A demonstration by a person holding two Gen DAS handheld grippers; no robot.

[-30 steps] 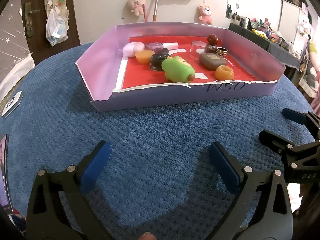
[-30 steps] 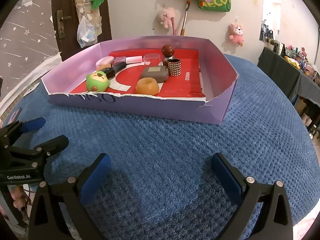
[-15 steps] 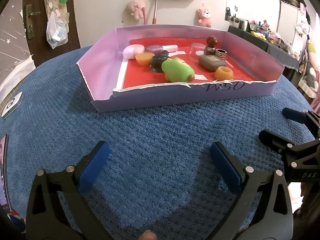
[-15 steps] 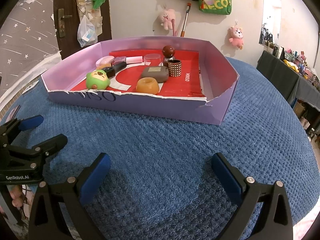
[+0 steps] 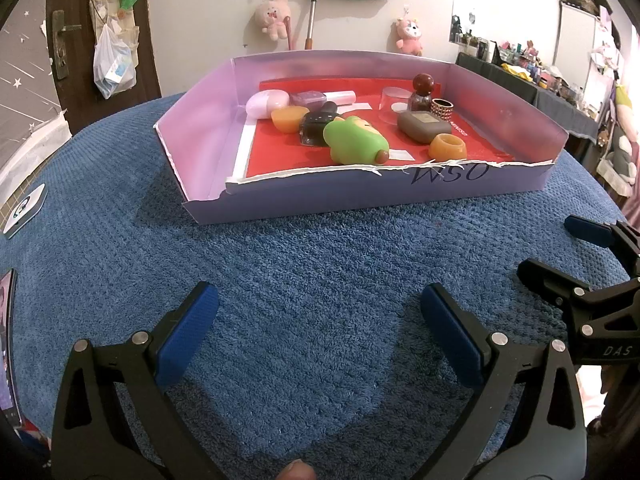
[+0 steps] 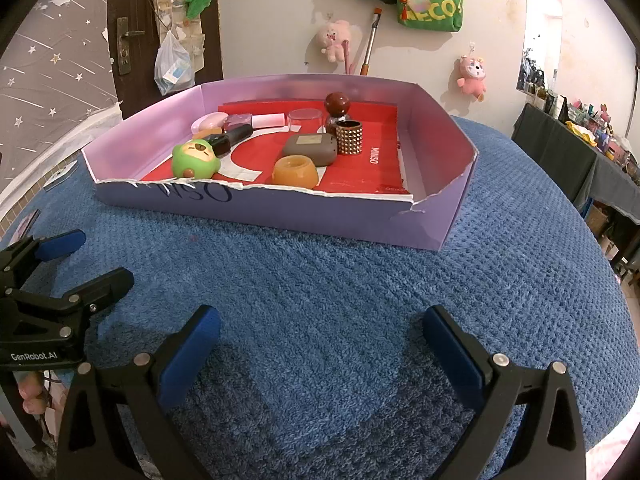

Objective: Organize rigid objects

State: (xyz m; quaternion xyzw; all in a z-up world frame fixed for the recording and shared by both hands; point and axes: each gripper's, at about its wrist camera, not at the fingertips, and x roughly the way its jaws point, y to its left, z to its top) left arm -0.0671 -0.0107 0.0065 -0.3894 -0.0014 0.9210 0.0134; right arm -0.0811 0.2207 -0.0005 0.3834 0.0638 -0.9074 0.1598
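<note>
A shallow purple box with a red floor sits on the blue towel ahead of both grippers. Inside lie a green round toy, an orange ring, a brown flat case, a studded cylinder, a dark bottle with a red ball cap, a clear cup and several small pieces at the back left. My left gripper is open over bare towel, well short of the box. My right gripper is open too, also empty.
The blue towel covers a round table. A card lies at its left edge. The right gripper's fingers show at the left view's right side. A door, hanging plush toys and a cluttered shelf stand behind.
Both views have lifted and eased back slightly, so the box sits a little lower in frame. Both grippers stay open and empty; nothing in the box moved.
</note>
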